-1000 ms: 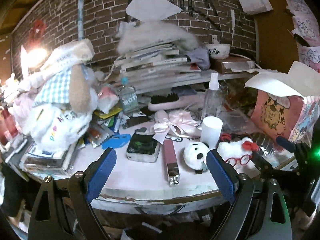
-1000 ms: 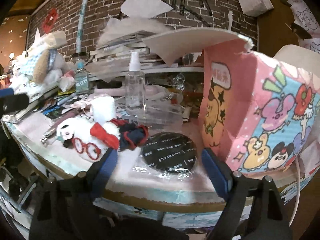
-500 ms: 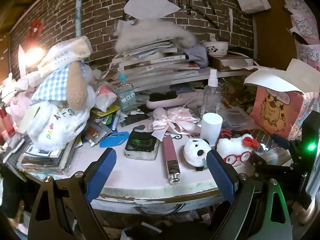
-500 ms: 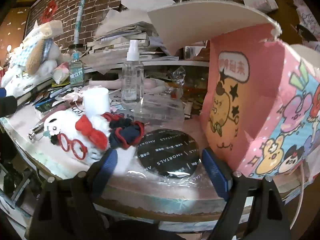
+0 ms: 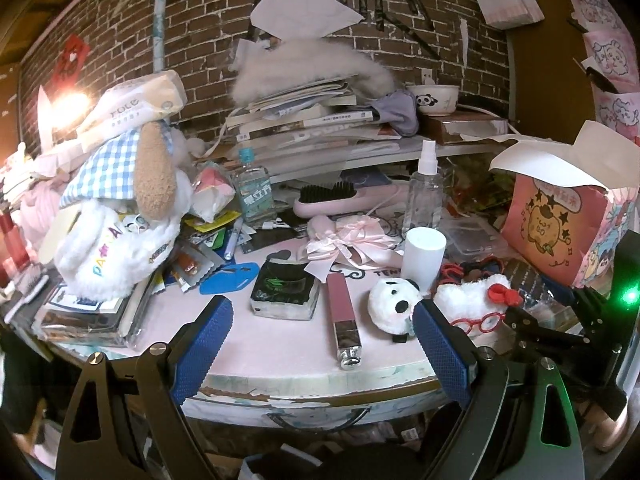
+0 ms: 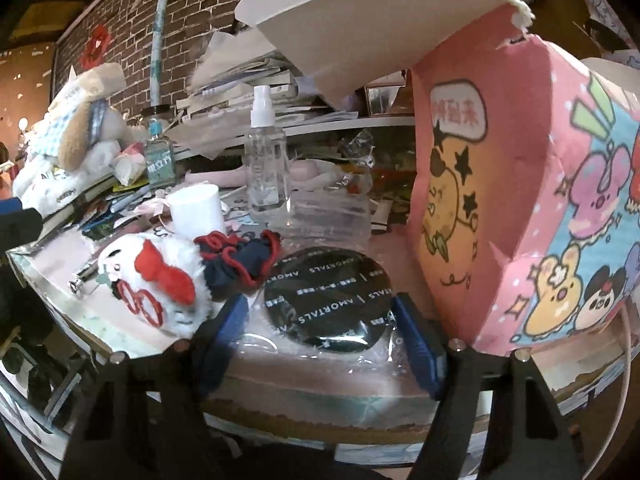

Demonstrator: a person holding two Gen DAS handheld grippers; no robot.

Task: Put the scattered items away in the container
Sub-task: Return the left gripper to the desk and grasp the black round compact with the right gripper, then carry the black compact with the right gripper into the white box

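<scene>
Black round disc (image 6: 327, 297) in clear wrap, lower centre, flat on tabletop (image 6: 280, 380), dead ahead between right gripper (image 6: 320, 336) pads, just narrowing, not yet pinching; left gripper (image 5: 320, 348) spread, empty.

Black left gripper with blue textured pads (image 5: 320, 344) held with jaws spread wide, tilted slightly downward, nothing between them. Black right gripper with blue pads (image 6: 320, 332) angled likewise, jaws just narrowing, pads not yet pressing anything.

— Dim, warm room; glaring lamp (image 5: 66, 106) blown out at far left, green indicator light (image 5: 631, 295) glowing at right.
— Strong fisheye bending at edges, dark corners; slightly soft close up.
</scene>
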